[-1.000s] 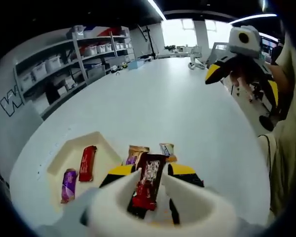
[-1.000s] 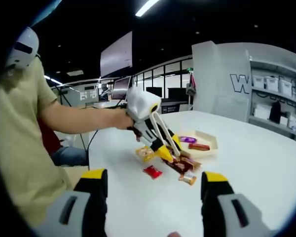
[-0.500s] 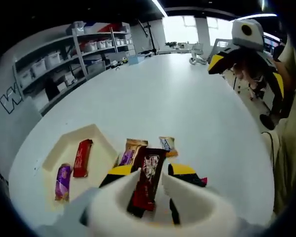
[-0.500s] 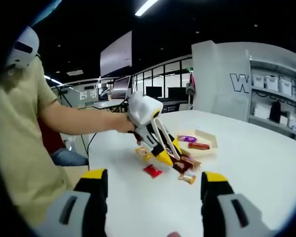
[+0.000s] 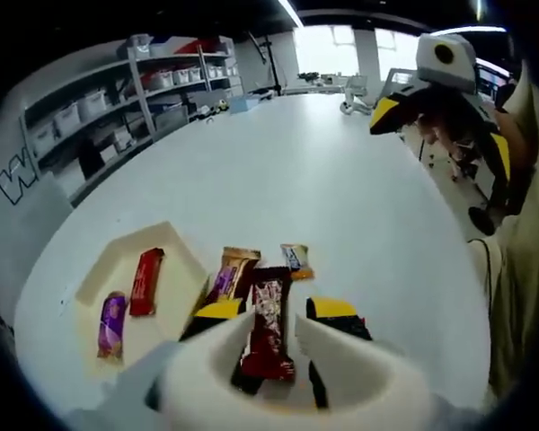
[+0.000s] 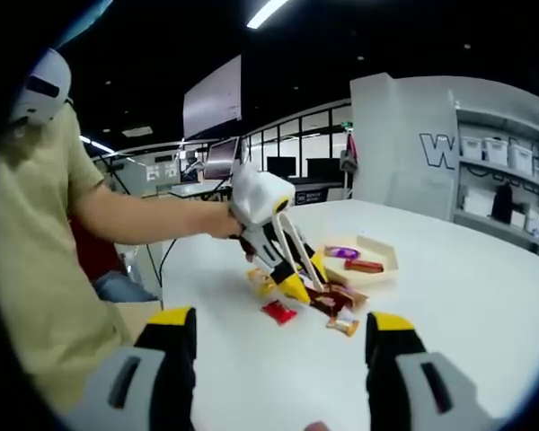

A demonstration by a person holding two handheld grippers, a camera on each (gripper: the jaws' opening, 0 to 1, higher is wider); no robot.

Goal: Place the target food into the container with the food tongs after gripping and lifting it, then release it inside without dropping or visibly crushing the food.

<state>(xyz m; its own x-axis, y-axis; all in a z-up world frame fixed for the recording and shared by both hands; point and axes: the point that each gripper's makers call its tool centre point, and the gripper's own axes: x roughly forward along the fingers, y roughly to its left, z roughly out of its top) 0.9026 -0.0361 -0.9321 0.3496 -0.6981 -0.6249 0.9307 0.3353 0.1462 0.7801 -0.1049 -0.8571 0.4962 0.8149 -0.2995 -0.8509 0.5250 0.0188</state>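
**Bar lifted, tray next**

The left hand-held gripper (image 5: 268,337), working the tongs (image 6: 287,256), is pinching the dark red bar (image 5: 269,328) clear of the desk (image 5: 314,180), drifting toward the tray (image 5: 175,260); the right hand-held gripper (image 6: 274,346) is hanging spread

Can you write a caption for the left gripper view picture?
Tongs hold a dark red bar beside a tray.

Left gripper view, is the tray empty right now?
No, the tray holds a red bar and a purple bar.
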